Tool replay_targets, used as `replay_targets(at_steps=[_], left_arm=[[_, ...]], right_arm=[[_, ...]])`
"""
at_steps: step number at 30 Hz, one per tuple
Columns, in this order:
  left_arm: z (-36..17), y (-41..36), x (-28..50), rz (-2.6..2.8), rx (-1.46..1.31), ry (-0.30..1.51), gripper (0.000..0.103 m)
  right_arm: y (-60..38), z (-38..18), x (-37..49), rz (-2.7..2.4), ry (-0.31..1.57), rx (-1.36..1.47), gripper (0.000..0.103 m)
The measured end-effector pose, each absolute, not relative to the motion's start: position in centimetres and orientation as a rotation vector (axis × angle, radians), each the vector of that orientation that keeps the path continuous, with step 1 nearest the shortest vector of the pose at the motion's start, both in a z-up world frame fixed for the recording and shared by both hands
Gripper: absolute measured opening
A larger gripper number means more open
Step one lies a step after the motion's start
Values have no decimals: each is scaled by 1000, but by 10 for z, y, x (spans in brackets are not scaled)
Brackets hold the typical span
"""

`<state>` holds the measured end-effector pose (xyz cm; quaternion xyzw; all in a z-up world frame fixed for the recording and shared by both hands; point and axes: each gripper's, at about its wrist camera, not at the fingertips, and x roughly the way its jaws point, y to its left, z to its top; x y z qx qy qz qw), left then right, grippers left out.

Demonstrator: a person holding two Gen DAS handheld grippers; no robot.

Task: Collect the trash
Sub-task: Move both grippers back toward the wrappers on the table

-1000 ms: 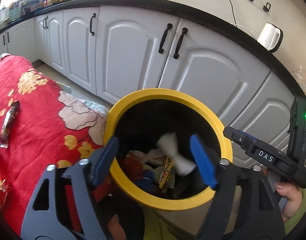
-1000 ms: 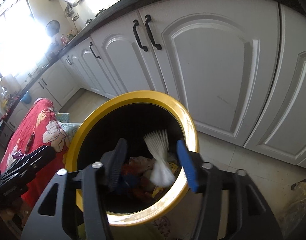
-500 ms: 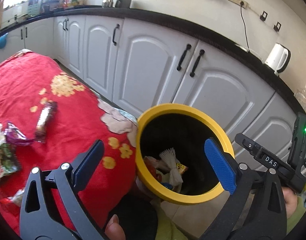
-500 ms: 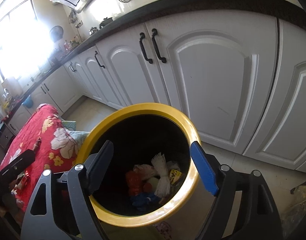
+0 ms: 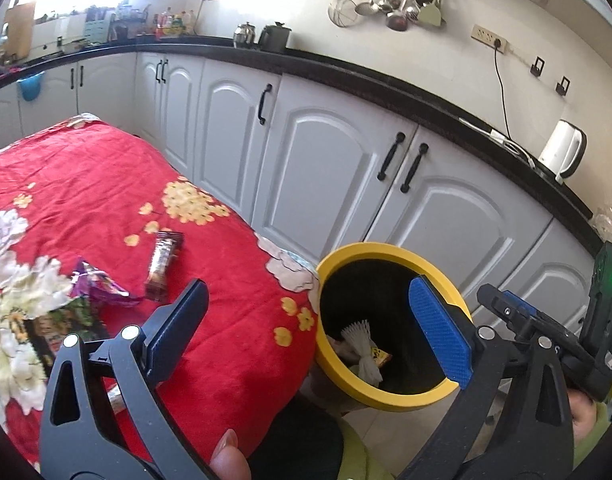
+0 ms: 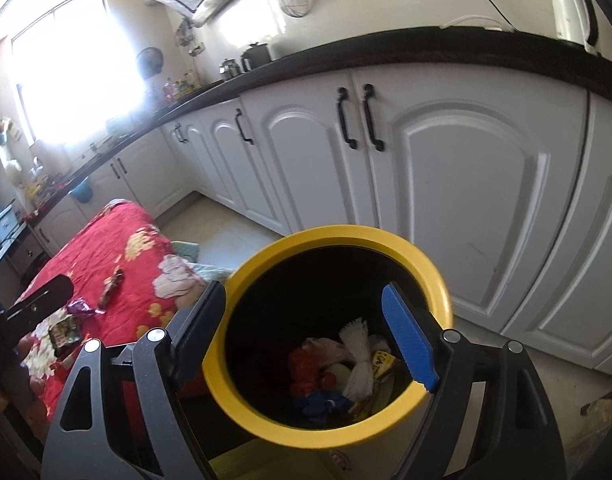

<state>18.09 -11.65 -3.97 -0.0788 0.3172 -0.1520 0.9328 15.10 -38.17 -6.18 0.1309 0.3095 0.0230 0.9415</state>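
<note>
gaping empty, both hand-held grippers (image 5: 309, 332) (image 6: 306, 328); only right view shows blue trash (image 6: 319, 402).

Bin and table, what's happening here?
A person with a gripper in each hand is clearing wrappers off the red cloth into the yellow bin. Both grippers are empty: left gripper and right gripper have just been opening, nothing between the jaws. A white pleated paper lies in the bin on other trash. A brown wrapper, a purple wrapper and more remain on the cloth.
</note>
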Motion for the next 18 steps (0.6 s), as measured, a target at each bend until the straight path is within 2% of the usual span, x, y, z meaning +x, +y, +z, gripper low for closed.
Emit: replay_targets(at_steps=[18], left_arm=[[-19,-58,168,-220,-226,585,92]], right_arm=[[-329,-41,144,142,604,191,78]])
